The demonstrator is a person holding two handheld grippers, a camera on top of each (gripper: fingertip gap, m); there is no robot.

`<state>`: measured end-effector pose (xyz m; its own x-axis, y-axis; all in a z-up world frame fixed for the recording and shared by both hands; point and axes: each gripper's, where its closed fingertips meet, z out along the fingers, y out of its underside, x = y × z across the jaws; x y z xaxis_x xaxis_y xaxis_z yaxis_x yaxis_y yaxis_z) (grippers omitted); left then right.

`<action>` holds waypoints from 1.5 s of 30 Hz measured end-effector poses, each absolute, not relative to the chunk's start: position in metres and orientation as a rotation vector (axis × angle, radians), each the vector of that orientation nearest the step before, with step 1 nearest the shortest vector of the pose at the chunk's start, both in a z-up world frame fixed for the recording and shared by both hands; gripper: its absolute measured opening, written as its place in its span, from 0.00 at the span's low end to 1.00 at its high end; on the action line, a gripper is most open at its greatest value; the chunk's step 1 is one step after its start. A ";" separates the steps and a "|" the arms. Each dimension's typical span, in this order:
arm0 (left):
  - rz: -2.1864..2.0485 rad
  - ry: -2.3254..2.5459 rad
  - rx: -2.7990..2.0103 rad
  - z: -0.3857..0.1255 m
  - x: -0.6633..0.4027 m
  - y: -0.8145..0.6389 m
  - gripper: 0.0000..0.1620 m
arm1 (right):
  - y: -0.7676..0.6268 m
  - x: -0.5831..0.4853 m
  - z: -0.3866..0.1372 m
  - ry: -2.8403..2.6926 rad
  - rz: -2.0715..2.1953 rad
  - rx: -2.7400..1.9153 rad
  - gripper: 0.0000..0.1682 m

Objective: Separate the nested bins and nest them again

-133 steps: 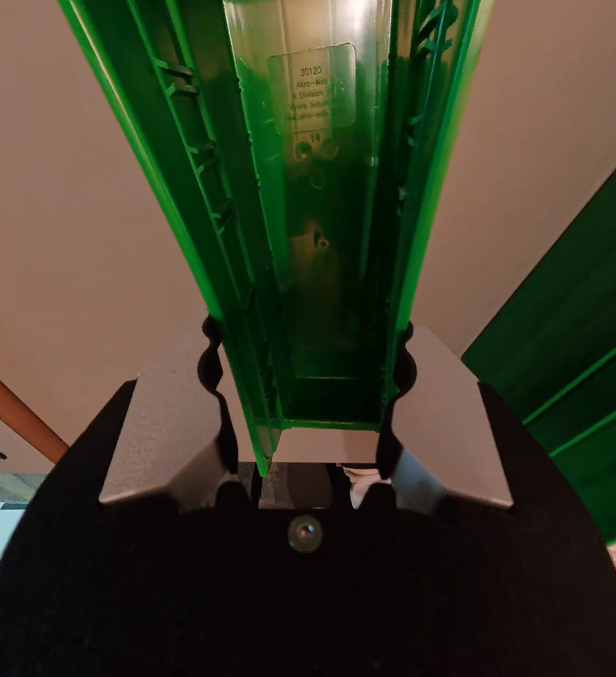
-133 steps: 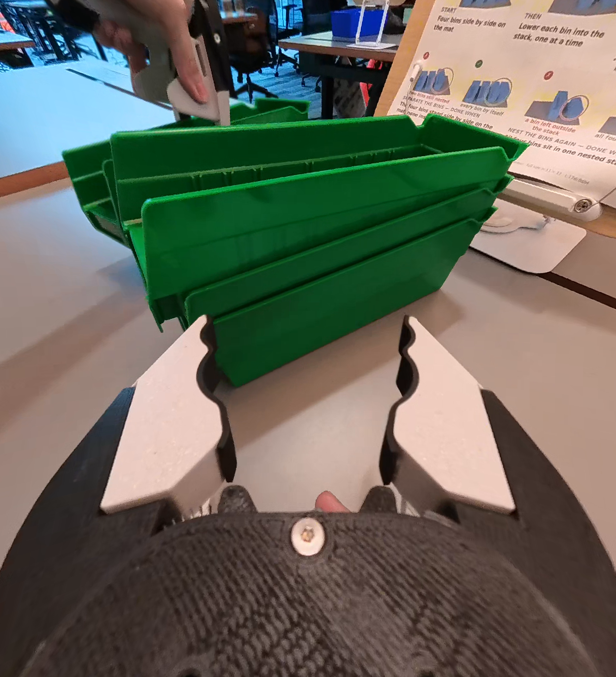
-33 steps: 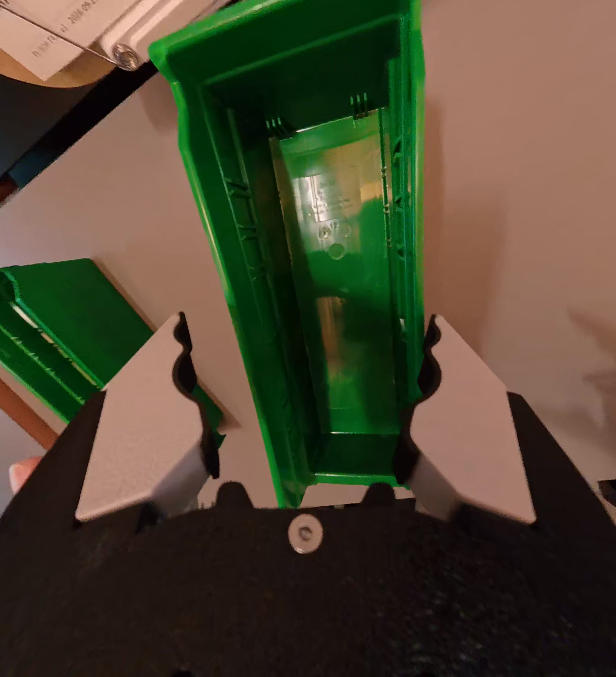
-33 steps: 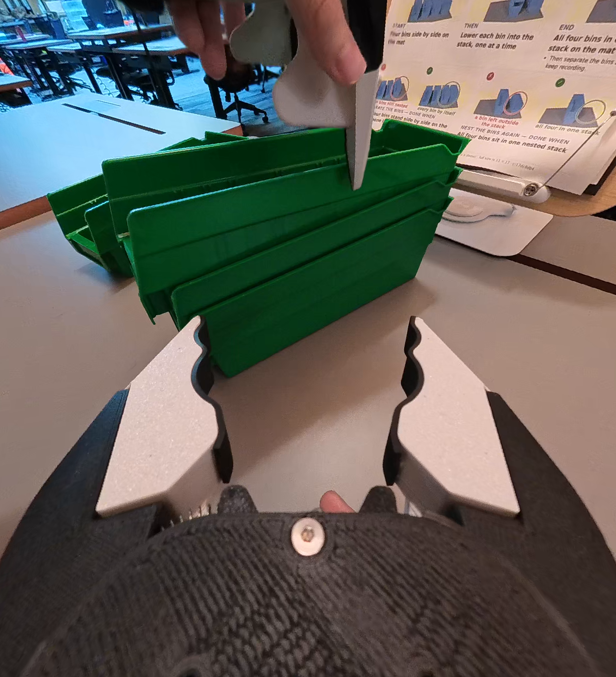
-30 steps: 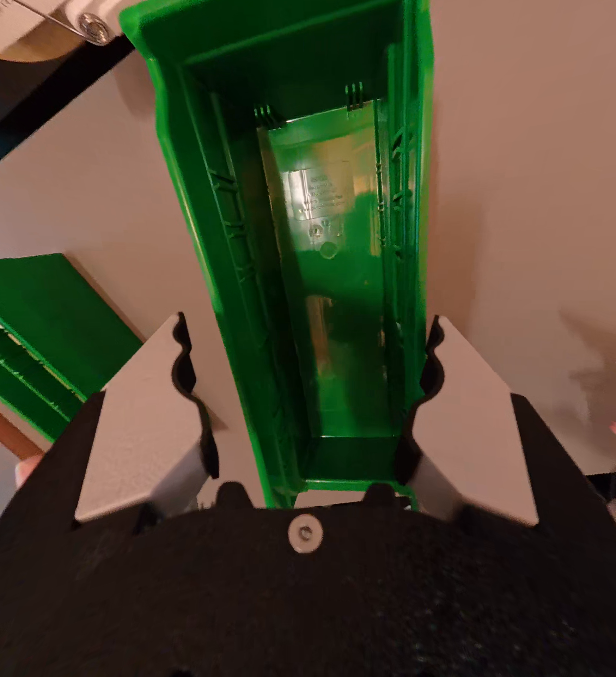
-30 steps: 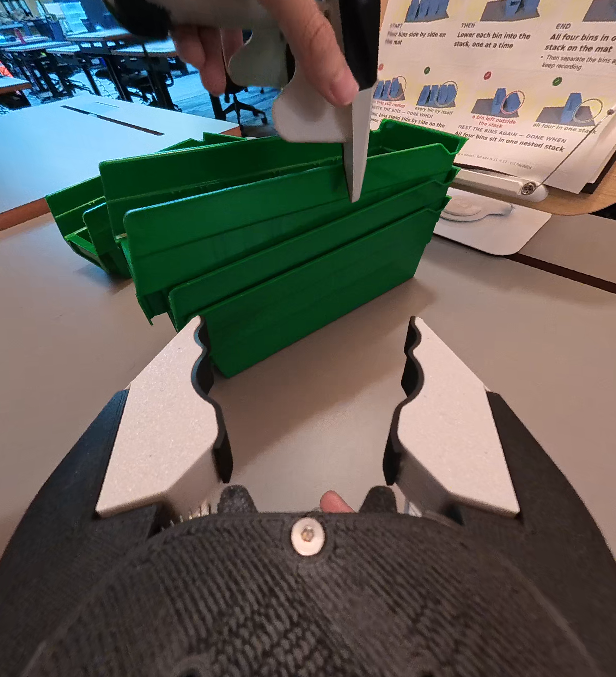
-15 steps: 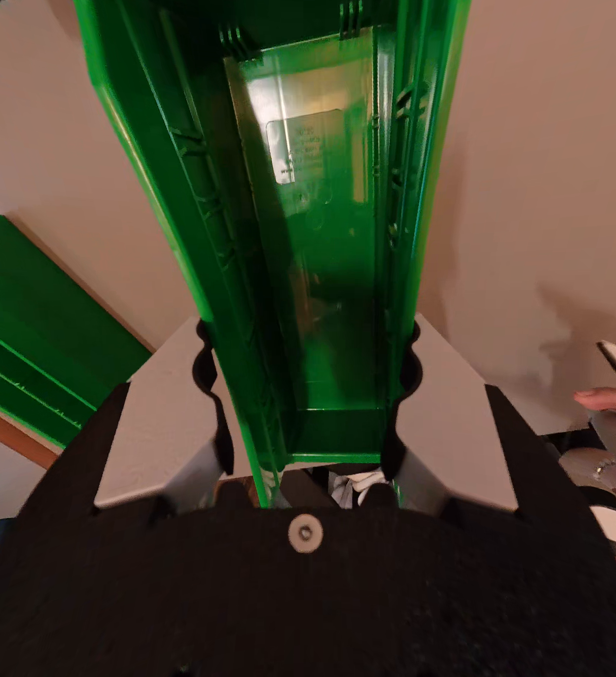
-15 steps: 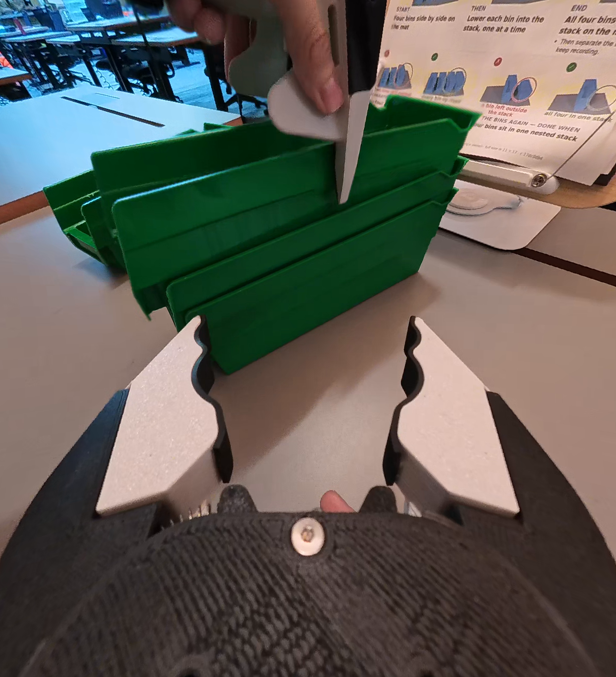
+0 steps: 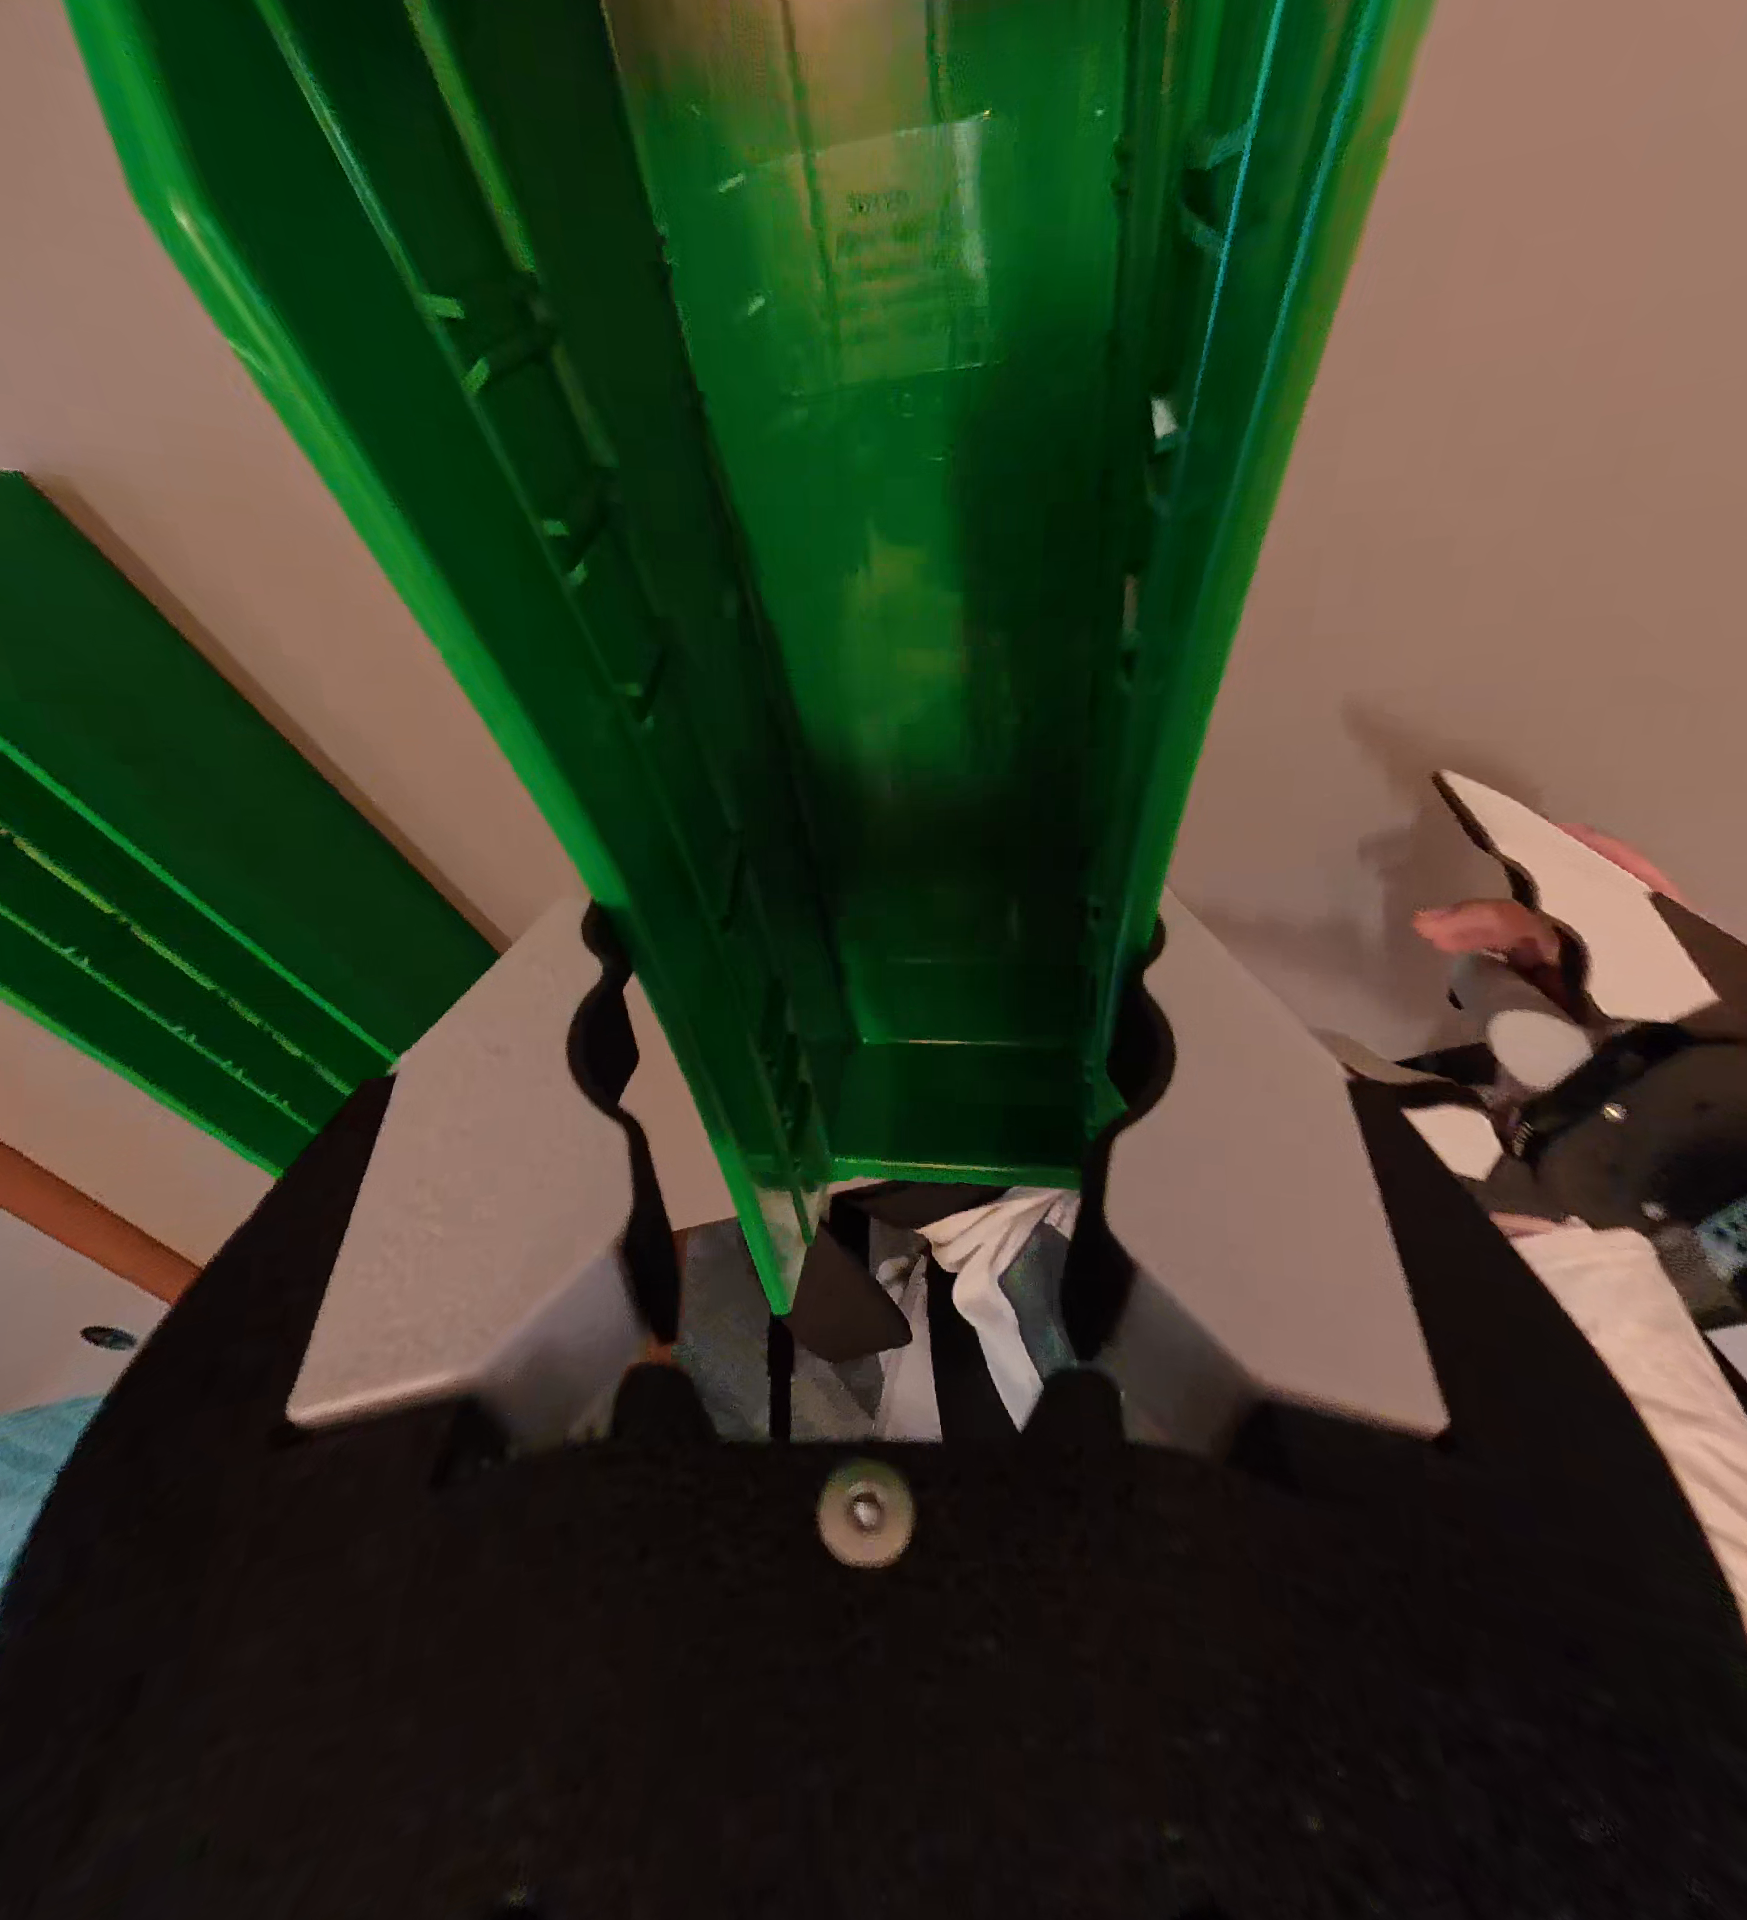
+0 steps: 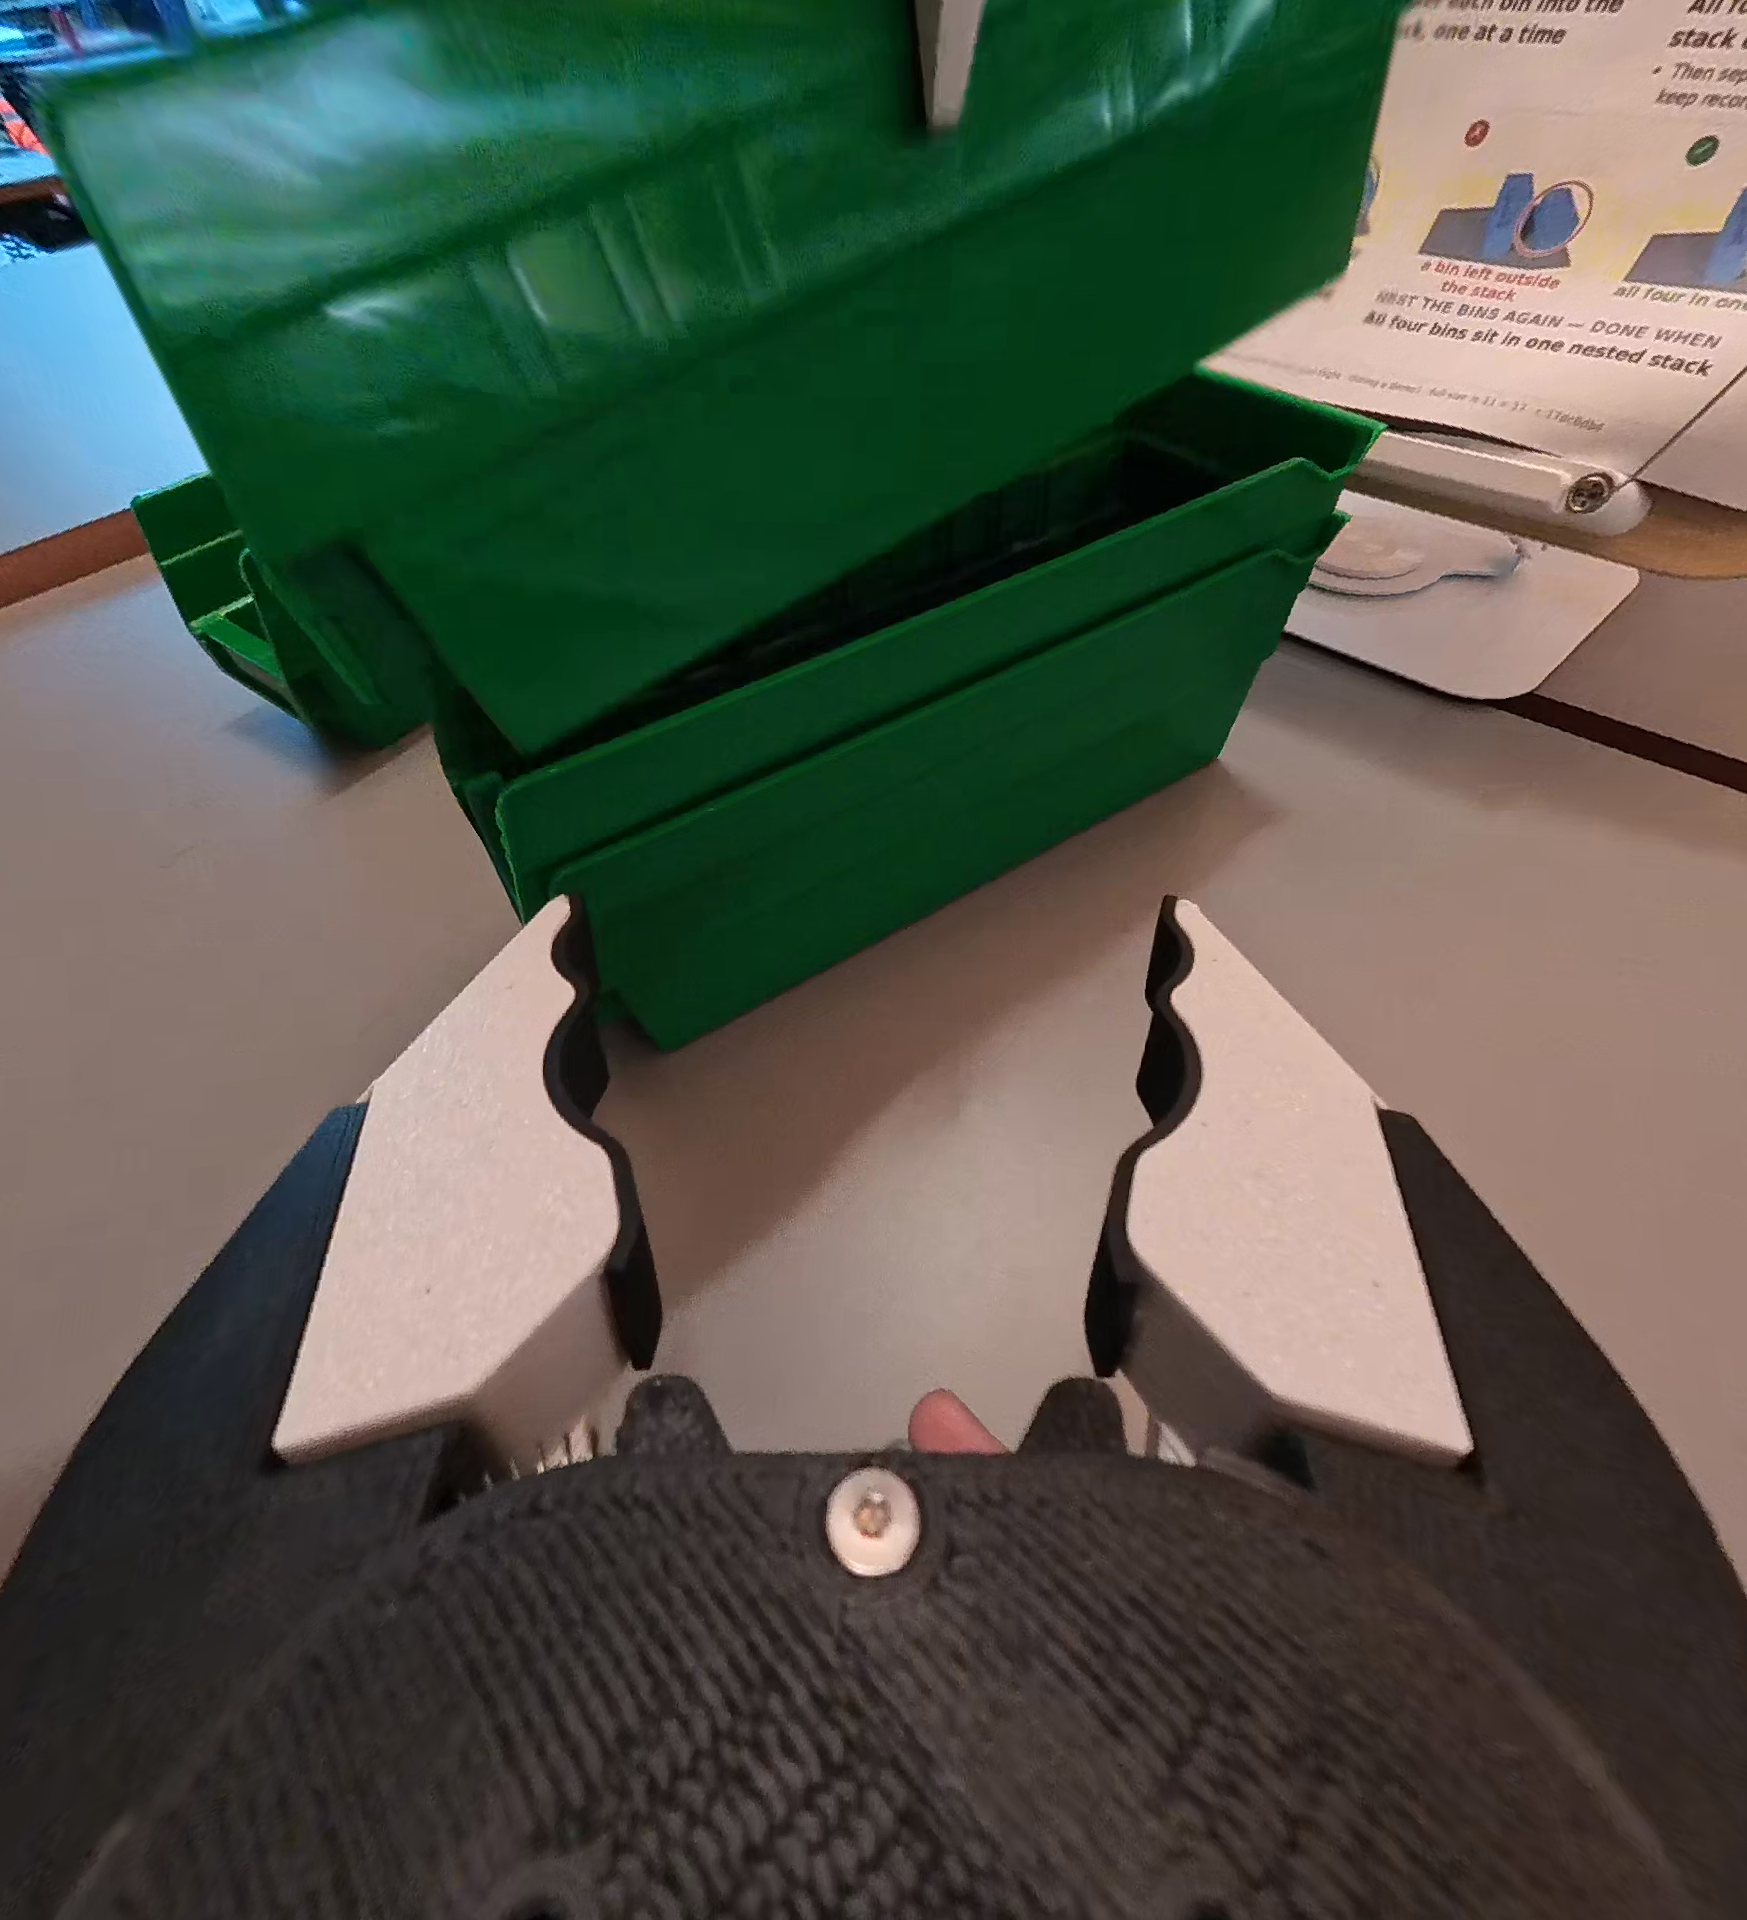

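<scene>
Now the left gripper [image 9: 869, 997] clamps a long green plastic bin [image 10: 703, 343] above the nested green bins [image 10: 910, 790]; the right gripper [image 10: 869, 997] gapes wide over the grey tabletop [image 10: 1368, 935].

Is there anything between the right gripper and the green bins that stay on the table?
Nothing visible blocks it. The right gripper is open and empty, and only bare table lies between its fingers and the stacked bins. The lifted bin, held by the left gripper, hangs tilted above the stack, not in front.

left gripper [image 9: 869, 1039] | clamped on top bin [image 10: 703, 343] | lifted it off nested stack [image 10: 910, 790]
</scene>
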<state>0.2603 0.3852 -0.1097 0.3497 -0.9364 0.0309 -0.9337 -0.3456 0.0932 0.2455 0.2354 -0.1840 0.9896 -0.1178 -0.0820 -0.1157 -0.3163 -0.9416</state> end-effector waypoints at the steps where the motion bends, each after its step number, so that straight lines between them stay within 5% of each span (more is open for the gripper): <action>1: -0.011 -1.729 2.509 -0.100 0.259 0.387 0.57 | 0.236 0.246 -0.184 0.170 -0.001 -1.895 0.62; 10: -0.118 -1.584 2.673 -0.049 0.212 0.448 0.57 | 0.237 0.244 -0.185 0.170 0.000 -1.901 0.63; 28: -0.127 -1.374 2.611 -0.203 0.176 0.497 0.58 | 0.238 0.252 -0.195 0.198 -0.029 -1.932 0.64; 38: -0.173 -1.398 2.626 -0.242 0.172 0.509 0.60 | 0.245 0.249 -0.210 0.186 -0.036 -1.981 0.64; 45: -0.132 -1.492 2.668 -0.245 0.179 0.502 0.72 | 0.248 0.248 -0.185 0.360 0.081 -1.839 0.75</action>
<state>0.1789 0.5024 -0.2454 0.5217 -0.8524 -0.0353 -0.8454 -0.5220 0.1129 0.2481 0.2475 -0.1854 0.9497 -0.2036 -0.2379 -0.2856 -0.2519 -0.9247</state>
